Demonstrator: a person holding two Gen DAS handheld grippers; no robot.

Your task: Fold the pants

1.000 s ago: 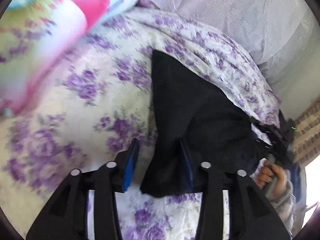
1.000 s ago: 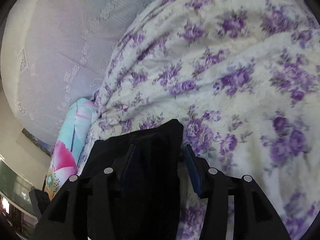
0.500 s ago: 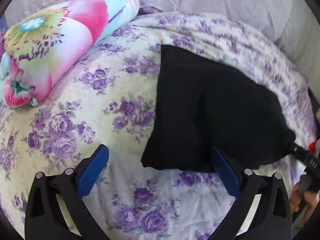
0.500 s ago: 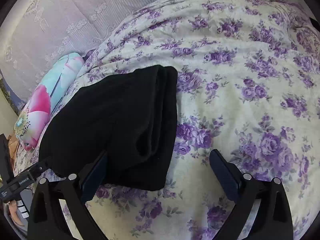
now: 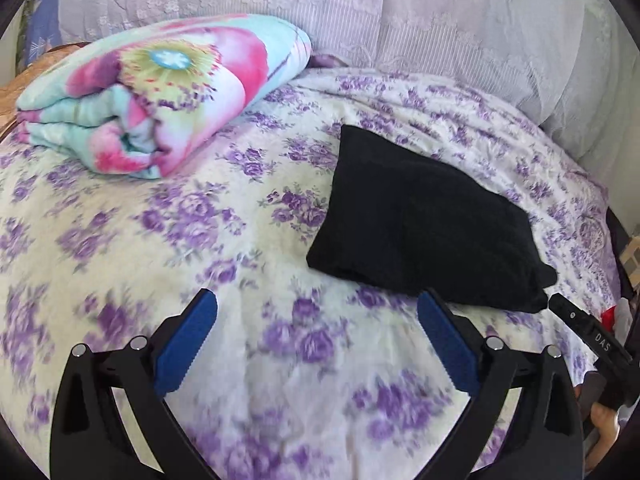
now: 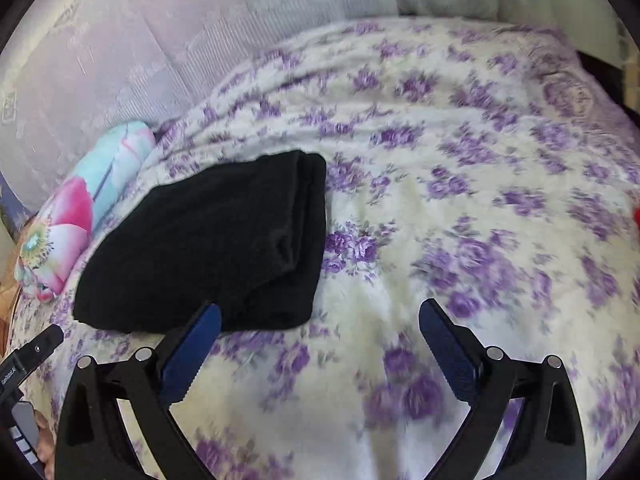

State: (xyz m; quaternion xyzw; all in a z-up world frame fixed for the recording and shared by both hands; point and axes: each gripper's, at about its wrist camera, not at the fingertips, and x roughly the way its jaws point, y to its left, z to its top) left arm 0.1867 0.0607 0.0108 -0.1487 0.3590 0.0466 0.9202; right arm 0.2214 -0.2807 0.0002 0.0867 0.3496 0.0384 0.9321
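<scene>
The black pants (image 5: 424, 220) lie folded into a thick rectangle on the purple-flowered bedspread (image 5: 200, 240). In the left wrist view my left gripper (image 5: 316, 312) is open, pulled back from the bundle's near left corner, with only bedspread between its blue pads. In the right wrist view the same pants (image 6: 216, 240) show their stacked folded edges on the right side. My right gripper (image 6: 320, 320) is open too, its left pad just in front of the bundle's near edge, nothing between the fingers.
A rolled pink, teal and green blanket (image 5: 160, 96) lies at the back left of the bed. A white lace cover (image 5: 400, 20) drapes behind. The other gripper's handle and a hand show at the frame edges (image 5: 592, 340). Bare bedspread extends right of the pants (image 6: 480, 200).
Both grippers were closed on the pants' near edge a second ago. They let go, opened wide and drew back, so the folded bundle now lies free further away.
</scene>
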